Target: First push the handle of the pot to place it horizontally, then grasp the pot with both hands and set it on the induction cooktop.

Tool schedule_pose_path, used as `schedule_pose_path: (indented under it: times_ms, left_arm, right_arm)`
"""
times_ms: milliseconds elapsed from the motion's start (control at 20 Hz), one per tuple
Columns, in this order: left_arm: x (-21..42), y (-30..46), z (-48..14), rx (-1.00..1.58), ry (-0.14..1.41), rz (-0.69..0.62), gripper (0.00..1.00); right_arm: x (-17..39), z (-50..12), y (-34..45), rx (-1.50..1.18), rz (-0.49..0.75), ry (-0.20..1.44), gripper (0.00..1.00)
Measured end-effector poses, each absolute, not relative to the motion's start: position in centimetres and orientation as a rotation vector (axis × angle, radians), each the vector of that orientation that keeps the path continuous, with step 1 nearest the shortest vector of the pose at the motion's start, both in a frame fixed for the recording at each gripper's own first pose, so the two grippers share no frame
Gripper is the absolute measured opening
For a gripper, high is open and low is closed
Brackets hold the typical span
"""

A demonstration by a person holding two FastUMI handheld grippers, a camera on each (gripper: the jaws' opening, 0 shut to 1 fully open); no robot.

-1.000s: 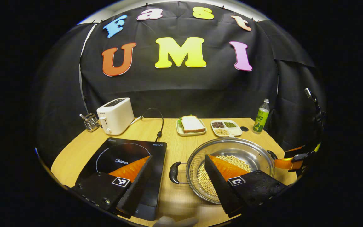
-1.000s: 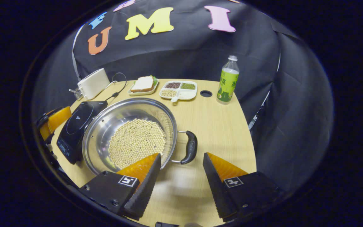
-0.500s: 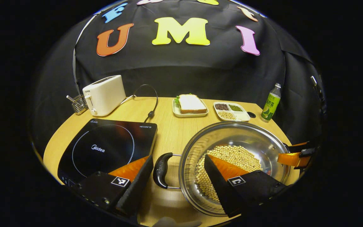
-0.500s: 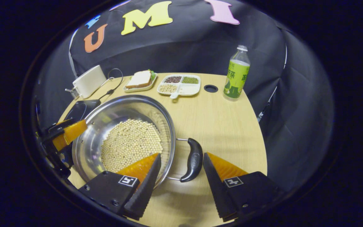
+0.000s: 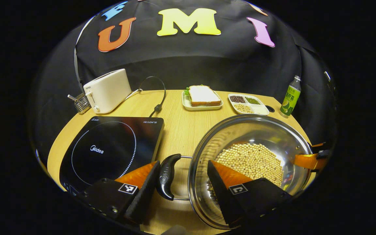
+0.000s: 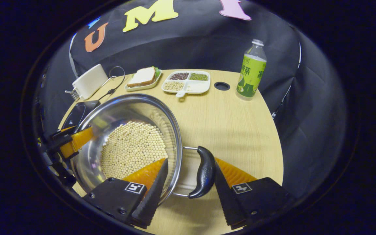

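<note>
Stainless steel pot (image 5: 256, 137) half full of soybeans (image 5: 251, 160), sitting on the wooden table (image 5: 178, 130) toward its near right part, just right of the black induction cooktop (image 5: 109, 148) and not on it. Left gripper (image 5: 183, 182) spread wide around the pot's left black handle (image 5: 165, 176): one finger just beside the handle's outer side, apparently touching it, the other reaching over the rim into the bowl above the beans, not clamped. In the right gripper view, right gripper (image 6: 191, 186) likewise spread around the pot's (image 6: 126, 111) right black handle (image 6: 203, 172), outer finger right against the handle, inner finger inside the rim over the soybeans (image 6: 132, 147); wide gap left between the fingers, so no squeeze on it. Each gripper visible at the far rim of the pot from the other's camera. Cooktop's (image 6: 77, 112) corner peeking out behind the pot in the right gripper view. Along the table's far edge: white toaster (image 5: 107, 90) at the far left corner with a small wire basket (image 5: 79, 102) beside it and a black cord (image 5: 157, 98) trailing toward the cooktop, a sandwich on a small plate (image 5: 202, 97) near the middle, a divided white dish of grains (image 5: 248, 103) to its right, then a dark round hole (image 5: 270, 108) in the tabletop and a green-labelled bottle (image 5: 290, 97) at the far right corner.
</note>
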State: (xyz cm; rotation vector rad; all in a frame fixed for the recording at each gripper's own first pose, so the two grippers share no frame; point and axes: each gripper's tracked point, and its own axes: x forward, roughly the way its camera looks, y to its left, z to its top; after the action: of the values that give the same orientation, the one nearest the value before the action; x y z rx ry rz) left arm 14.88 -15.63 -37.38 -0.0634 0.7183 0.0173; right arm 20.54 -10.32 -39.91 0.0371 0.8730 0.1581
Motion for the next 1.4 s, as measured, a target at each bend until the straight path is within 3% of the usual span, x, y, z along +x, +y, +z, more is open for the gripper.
schedule_pose_path:
  times_ms: [50, 100, 150, 550, 600, 650, 700, 1400]
  left_arm:
    - [14.8, -15.3, -37.6, -0.067, 0.725, 0.027, 0.84]
    - [14.9, -15.4, -37.6, -0.077, 0.735, 0.021, 0.77]
    - [14.6, -15.5, -37.9, -0.076, 0.754, 0.021, 0.74]
    - [14.4, -15.7, -37.7, -0.083, 0.799, -0.012, 0.66]
    - [14.2, -15.8, -37.6, -0.083, 0.809, -0.02, 0.63]
    - [14.3, -15.8, -37.6, -0.087, 0.803, -0.024, 0.74]
    - [14.2, -15.8, -37.2, -0.083, 0.795, -0.029, 0.61]
    - [14.1, -11.4, -31.1, -0.07, 0.718, -0.043, 0.61]
  right_arm:
    - [20.6, -40.1, -10.5, 0.032, 0.148, 0.877, 0.72]
    - [20.7, -40.1, -10.6, 0.036, 0.138, 0.879, 0.75]
    - [20.7, -40.0, -10.6, 0.039, 0.131, 0.888, 0.71]
    - [20.2, -39.7, -10.6, 0.077, 0.099, 0.941, 0.56]
    - [20.0, -39.5, -10.6, 0.08, 0.095, 0.94, 0.55]
    - [19.9, -39.3, -10.6, 0.079, 0.096, 0.935, 0.55]
    - [19.6, -39.0, -10.7, 0.08, 0.094, 0.932, 0.54]
    - [17.8, -32.7, -6.3, 0.092, 0.082, 0.858, 0.54]
